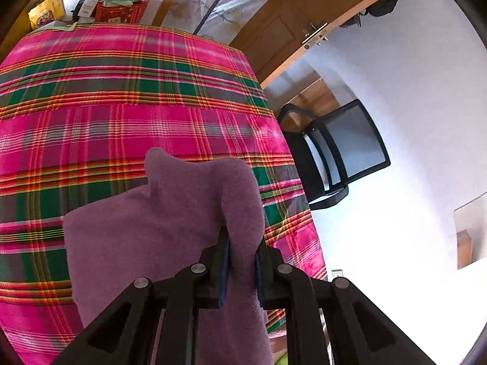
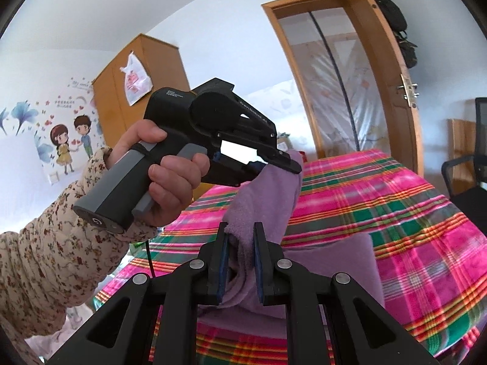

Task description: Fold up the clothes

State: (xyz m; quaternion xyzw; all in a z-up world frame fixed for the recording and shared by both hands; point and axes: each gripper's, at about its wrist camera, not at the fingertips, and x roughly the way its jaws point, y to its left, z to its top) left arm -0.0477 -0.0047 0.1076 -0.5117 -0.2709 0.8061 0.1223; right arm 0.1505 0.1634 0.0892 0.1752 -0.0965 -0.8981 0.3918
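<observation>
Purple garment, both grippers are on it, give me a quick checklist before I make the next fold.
1. Left gripper shut on the purple garment: ok.
2. Right gripper shut on it: ok.
3. Gripped edge lifted off the plaid bedspread: ok.
4. Bedspread beyond the garment free of objects: ok.
5. Lower edge lying flat: cannot tell.

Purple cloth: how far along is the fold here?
Done: both grippers have a hold on the purple cloth. In hand: the left gripper and right gripper each pinch a bunch of it, lifted above the plaid bedspread, the rest draping down. Left: no neat fold shows yet; it is not laid flat.
</observation>
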